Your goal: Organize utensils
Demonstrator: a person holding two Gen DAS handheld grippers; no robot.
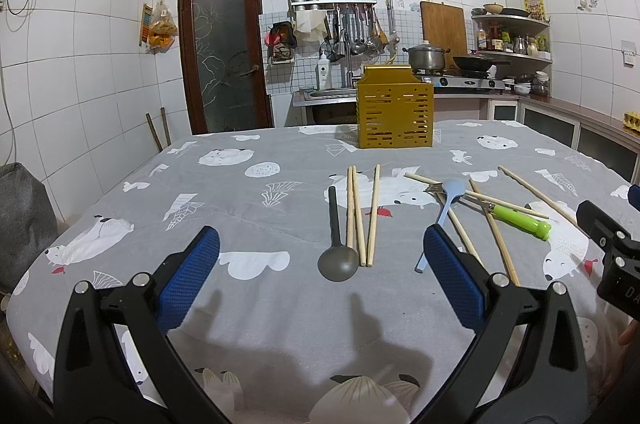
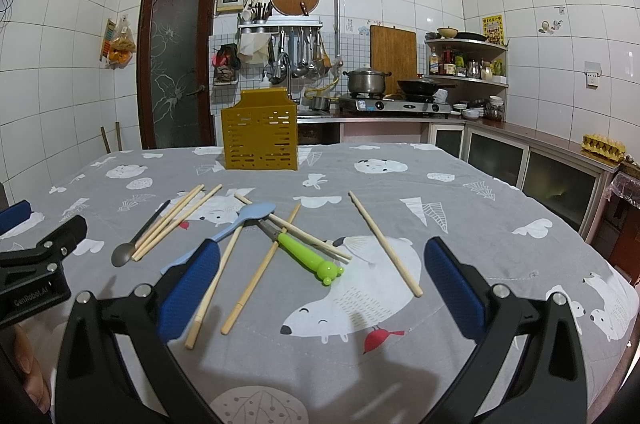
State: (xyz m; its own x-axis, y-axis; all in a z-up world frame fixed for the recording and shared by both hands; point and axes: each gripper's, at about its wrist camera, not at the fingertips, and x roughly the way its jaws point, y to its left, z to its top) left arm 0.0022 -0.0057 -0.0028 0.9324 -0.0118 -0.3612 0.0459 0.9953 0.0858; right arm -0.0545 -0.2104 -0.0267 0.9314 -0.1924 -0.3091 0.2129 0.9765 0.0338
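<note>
A yellow slotted utensil holder [image 1: 395, 112] [image 2: 260, 136] stands upright at the far side of the table. Loose on the grey cloth lie a dark spoon [image 1: 337, 244] [image 2: 136, 242], several wooden chopsticks [image 1: 362, 214] [image 2: 384, 242], a light blue spoon [image 1: 448, 200] [image 2: 240, 220] and a green-handled fork [image 1: 516, 216] [image 2: 308, 254]. My left gripper [image 1: 320, 264] hovers open just short of the dark spoon. My right gripper [image 2: 320, 272] is open above the near chopsticks and green fork. Neither gripper holds anything.
The table has a grey cloth with polar bear prints [image 2: 460, 192]. Behind it are a counter with a gas stove, pot [image 2: 366, 80] and pan, a hanging utensil rack [image 1: 352, 28] and a dark door [image 1: 224, 52]. A grey chair [image 1: 20, 220] stands at the left.
</note>
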